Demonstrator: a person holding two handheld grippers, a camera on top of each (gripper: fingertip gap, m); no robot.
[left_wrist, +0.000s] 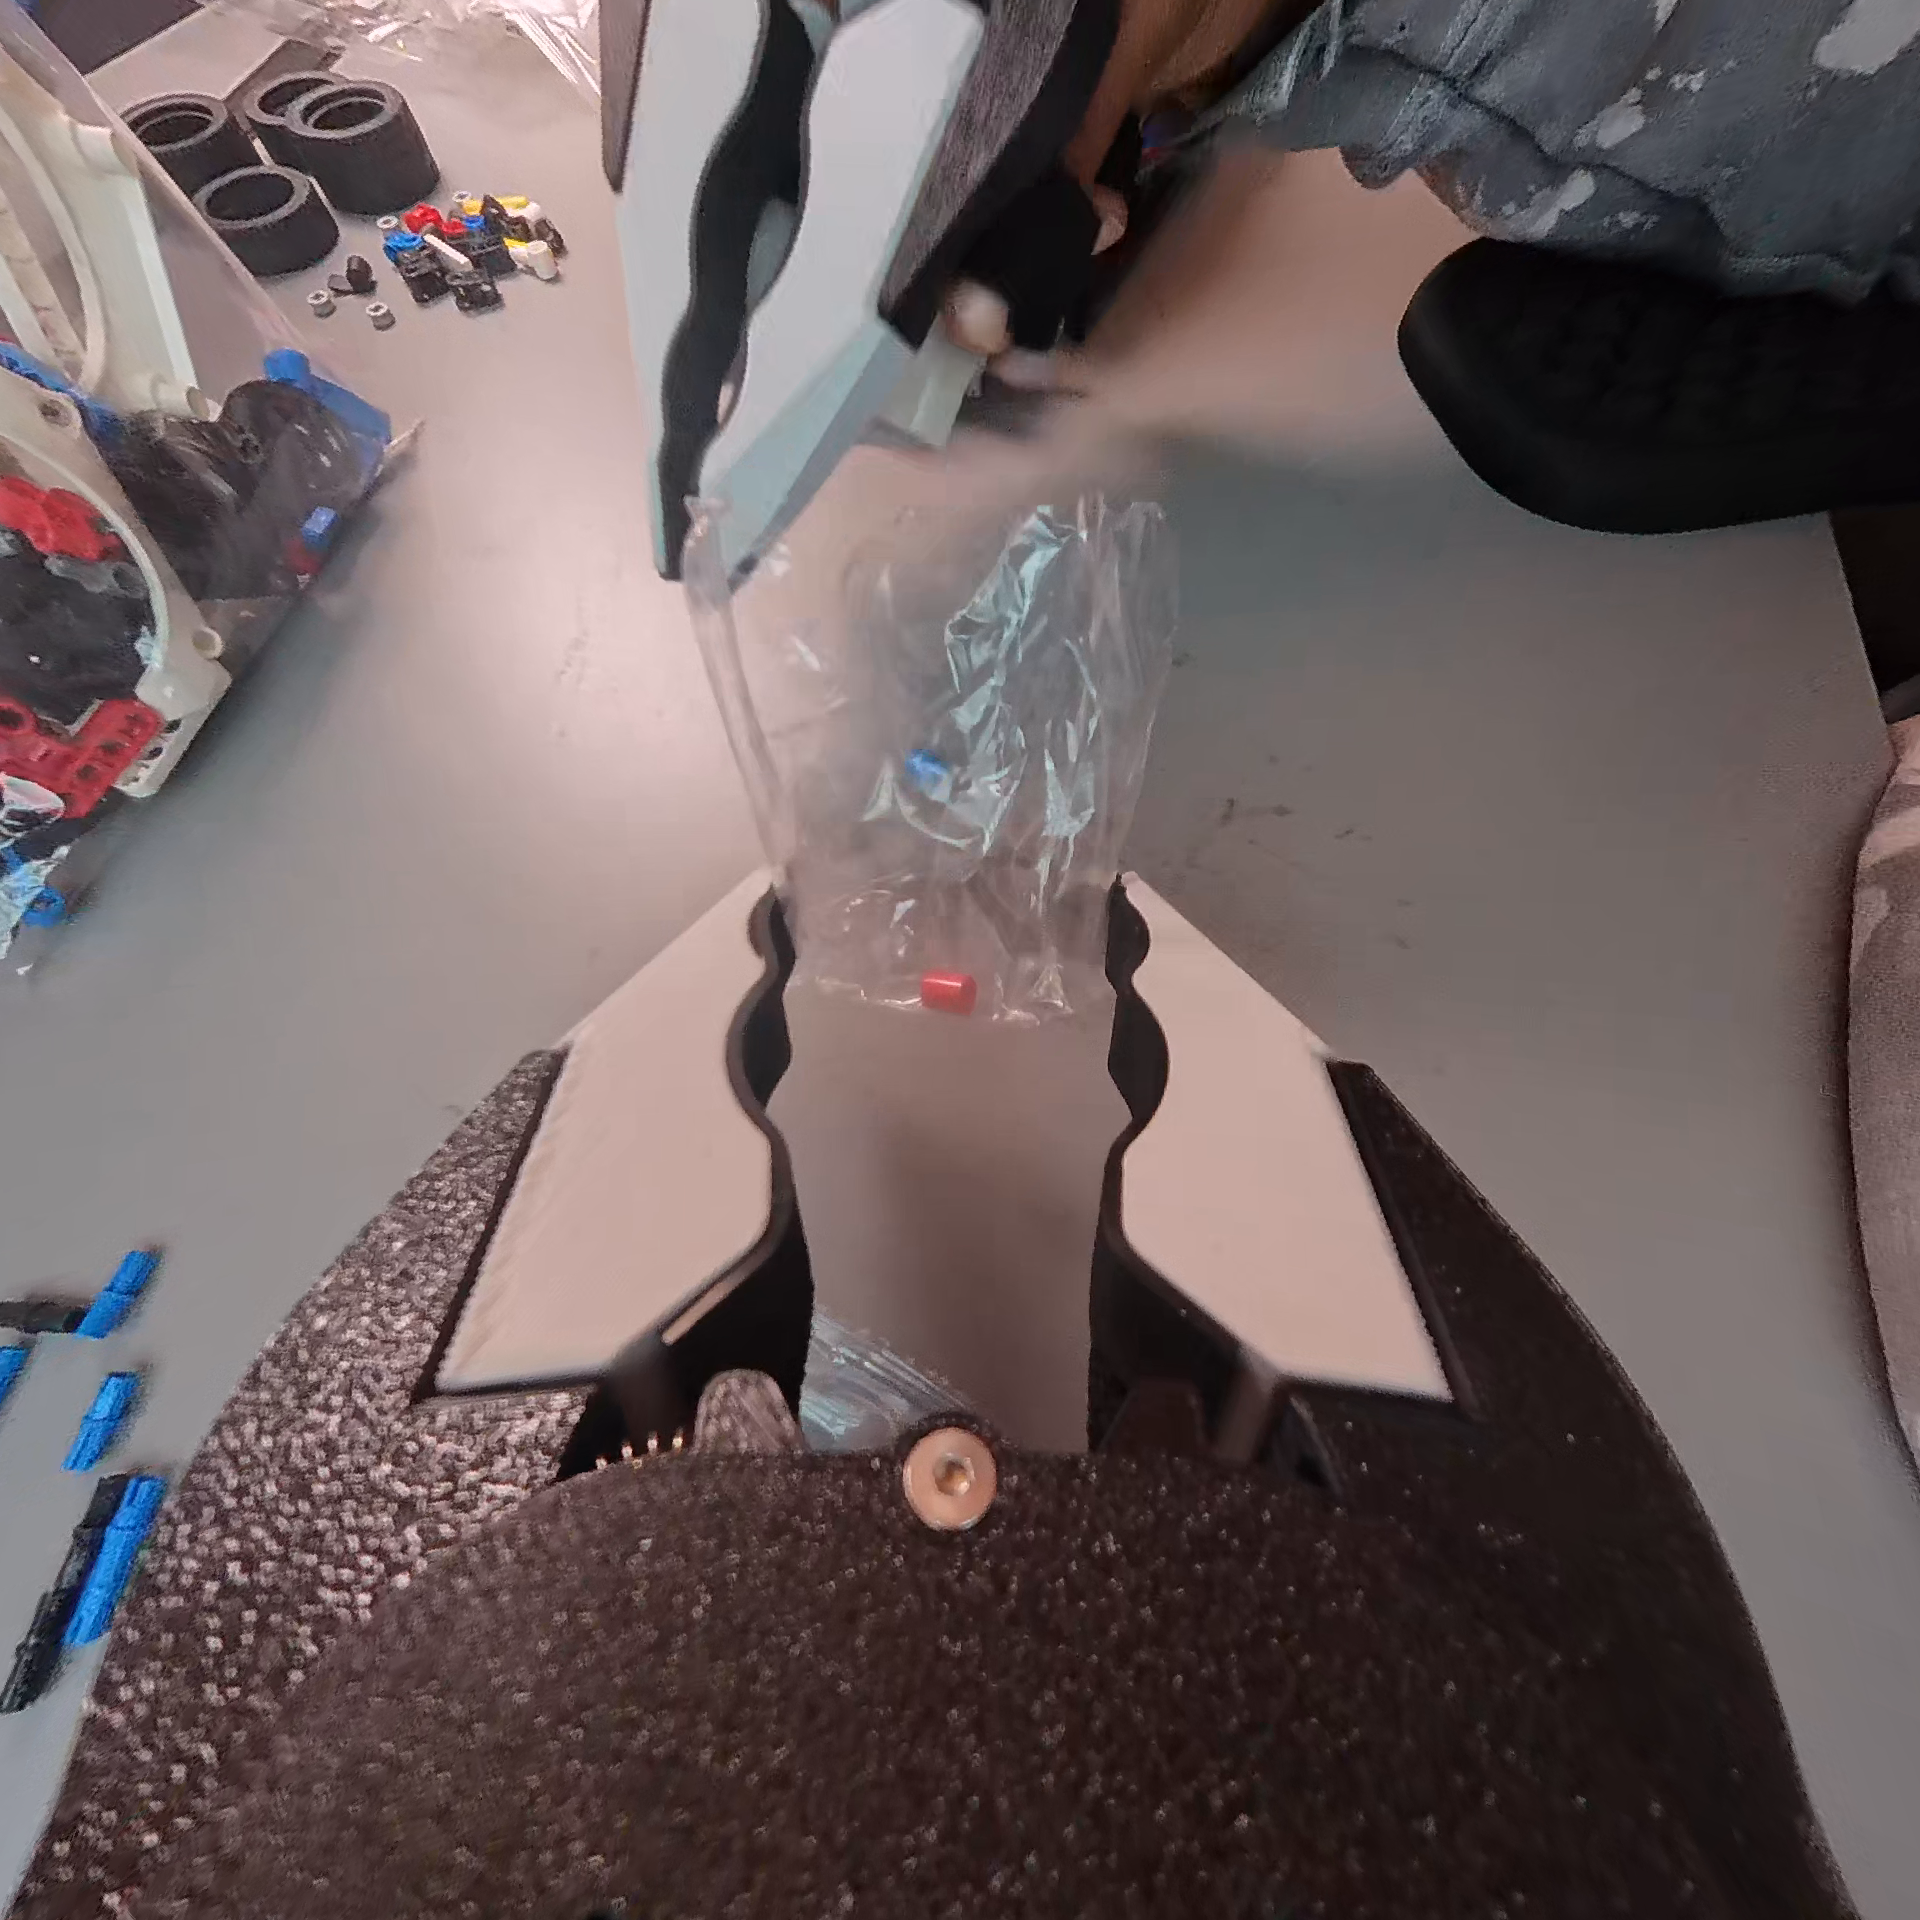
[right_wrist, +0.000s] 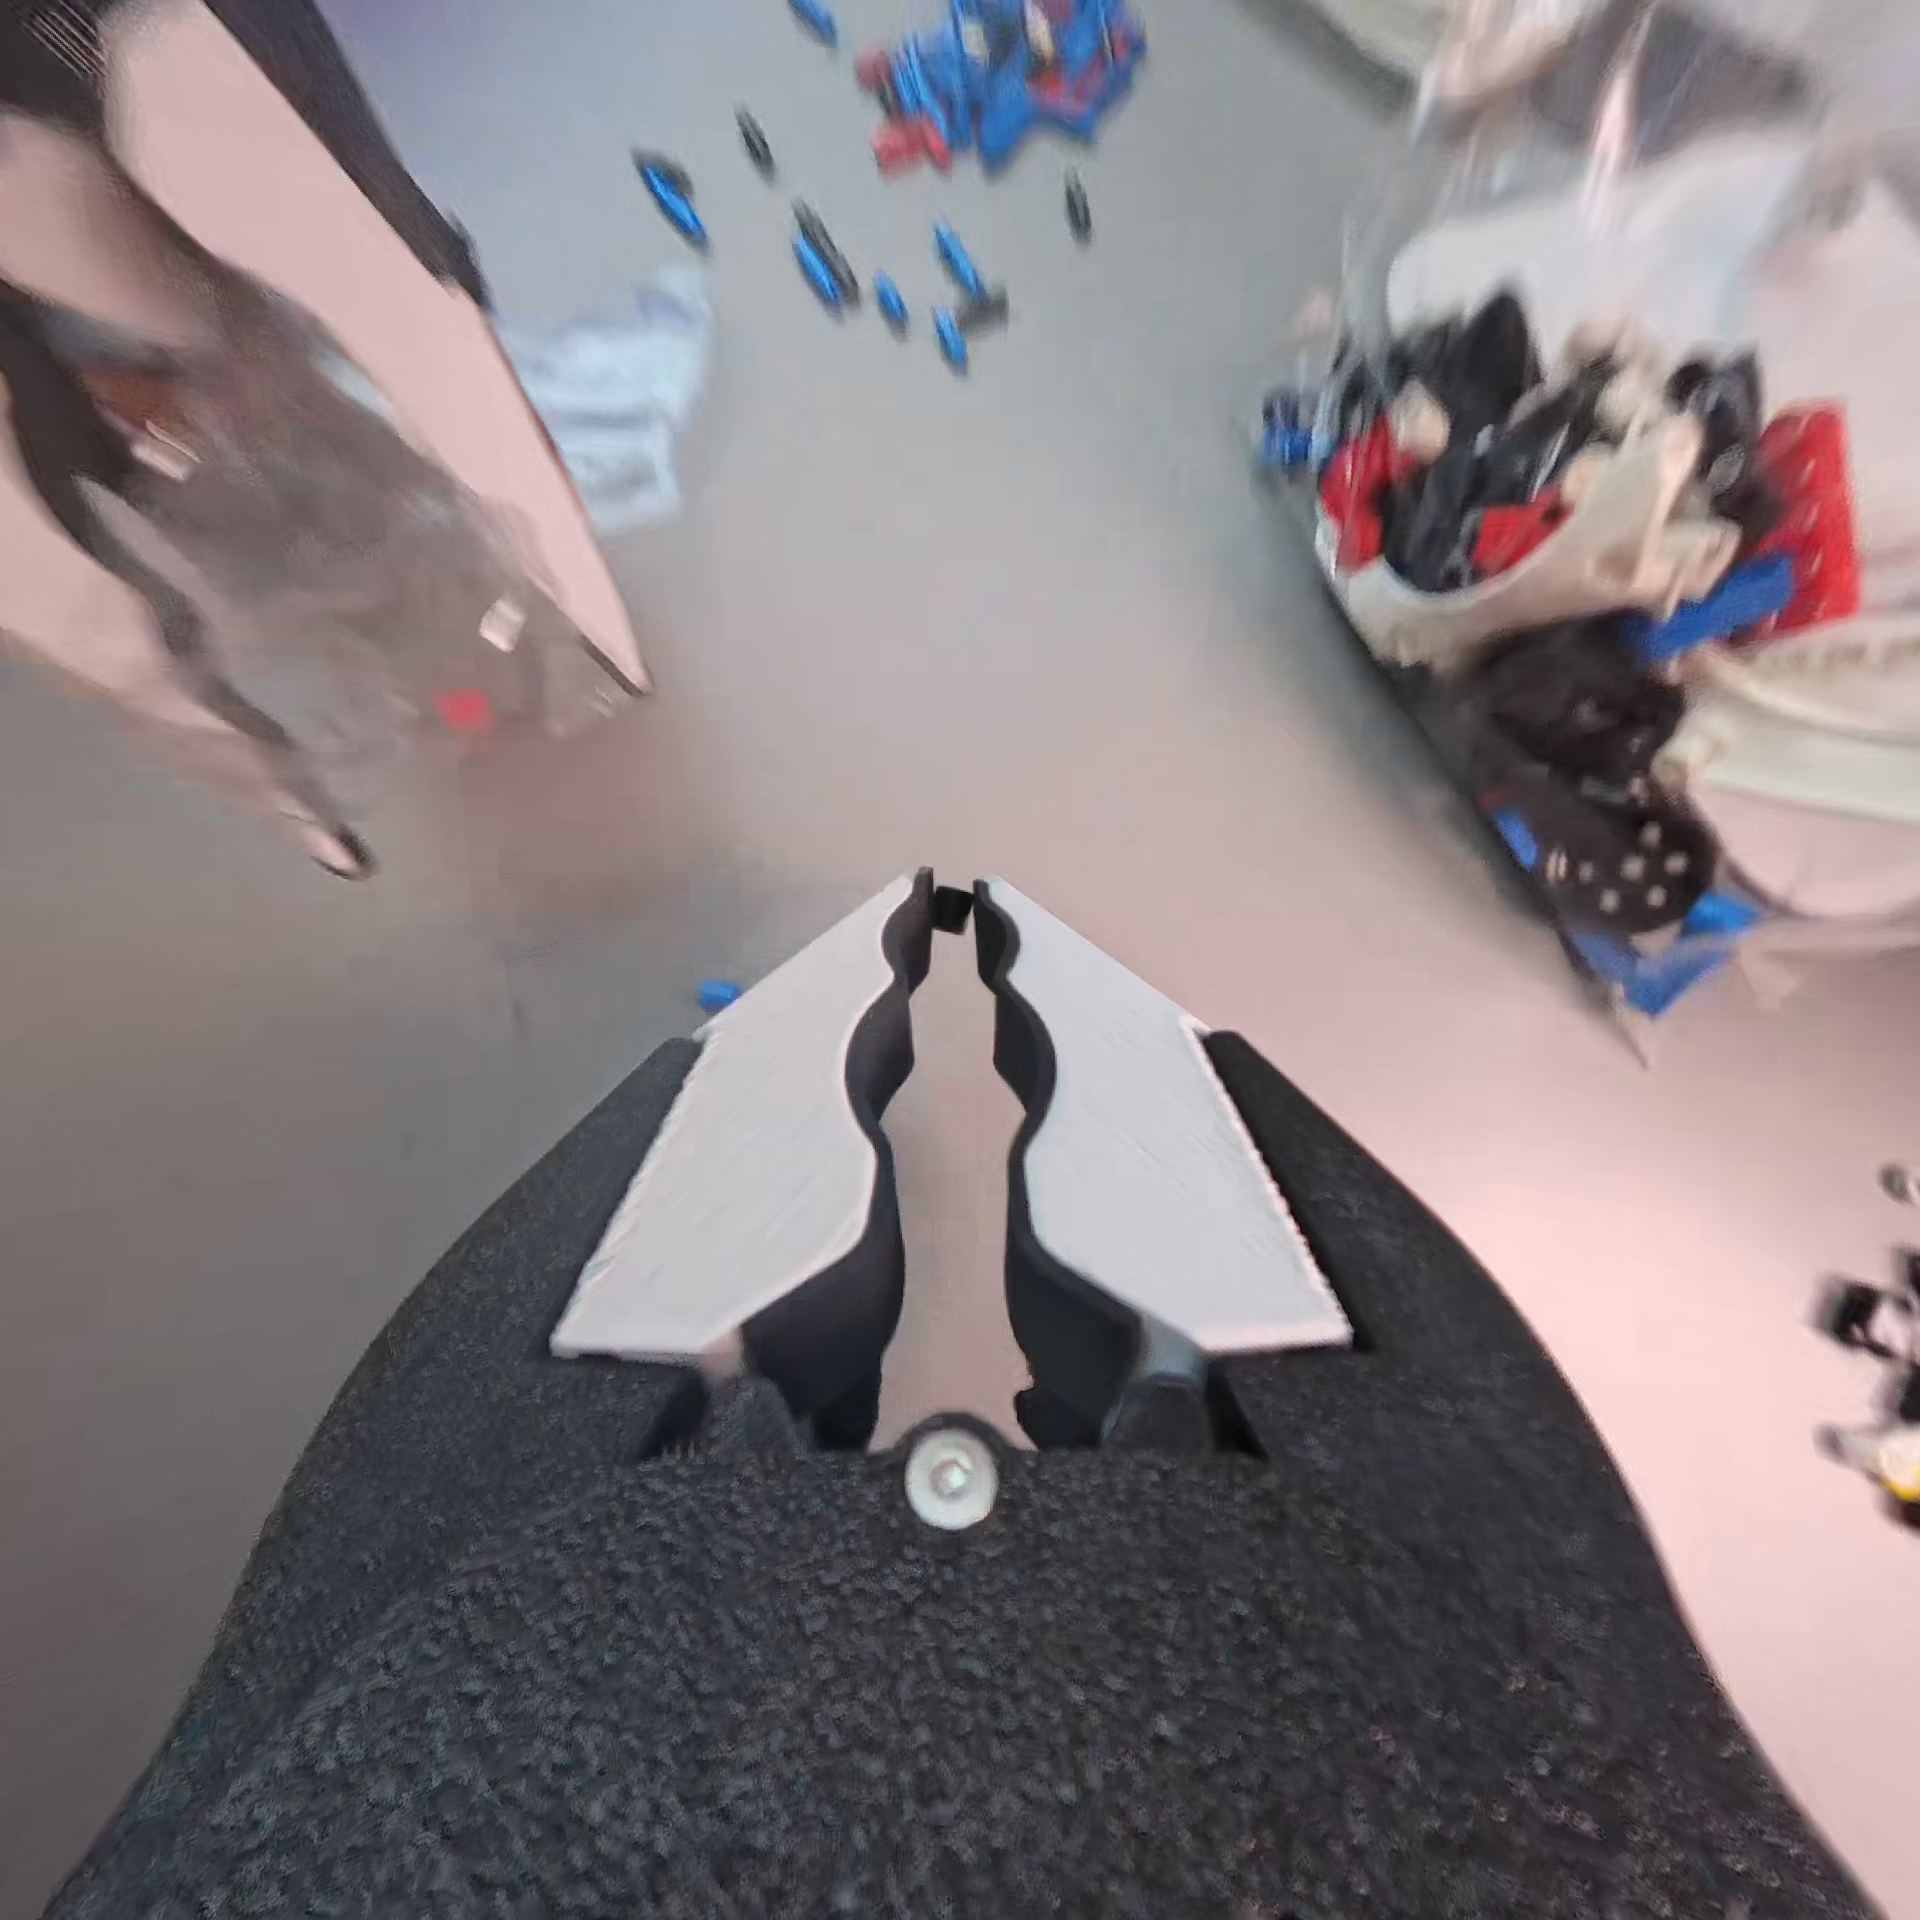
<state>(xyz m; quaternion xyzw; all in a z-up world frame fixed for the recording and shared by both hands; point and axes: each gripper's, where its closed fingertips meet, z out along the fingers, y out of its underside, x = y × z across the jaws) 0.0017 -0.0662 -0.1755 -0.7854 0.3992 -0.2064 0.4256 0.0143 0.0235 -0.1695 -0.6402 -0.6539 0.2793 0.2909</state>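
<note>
Left tool (left_wrist: 940, 977) jaws apart, straddling a clear plastic bag (left_wrist: 977, 769) mid-tabletop (left_wrist: 1455, 831); red piece (left_wrist: 943, 989) and blue piece (left_wrist: 925, 771) inside. Right tool (right_wrist: 951, 914) nearly together, clamped on a tiny black piece (right_wrist: 951, 912). Risk: thin grip, motion blur, so the piece could slip. Loose blue pins (right_wrist: 831, 260) lie farther off; a parts heap (right_wrist: 1558, 540) and black tyres (left_wrist: 281, 156) sit off to the side.
</note>
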